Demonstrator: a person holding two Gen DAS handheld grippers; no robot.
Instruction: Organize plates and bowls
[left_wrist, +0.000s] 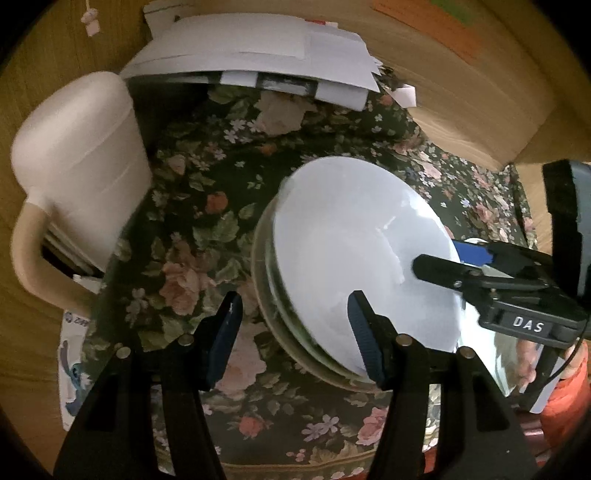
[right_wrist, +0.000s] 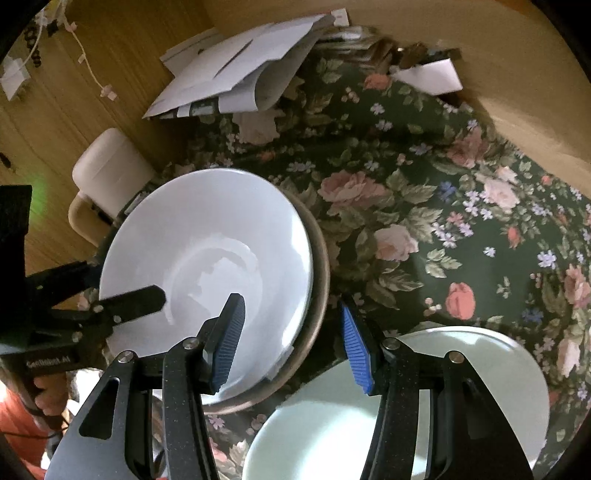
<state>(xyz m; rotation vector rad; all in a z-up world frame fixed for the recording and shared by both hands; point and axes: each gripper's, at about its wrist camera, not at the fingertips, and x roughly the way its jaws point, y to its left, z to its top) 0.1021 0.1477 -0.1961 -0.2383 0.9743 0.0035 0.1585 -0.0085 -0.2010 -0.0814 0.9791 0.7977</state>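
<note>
Your left gripper (left_wrist: 295, 338) stands open and empty at the near rim of the glossy white ceramic plate (left_wrist: 354, 254) stacked mid-table on the floral tablecloth (left_wrist: 192, 221); it's rigid, slick, breakable, so your half-open, empty right gripper (right_wrist: 293, 341) should pinch its rim.

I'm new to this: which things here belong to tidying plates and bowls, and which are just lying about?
Job: round white plate; brown-rimmed dish beneath it; pale round plate nearby.
Lying about: loose white papers; cream plastic chair; dark floral tablecloth.
</note>
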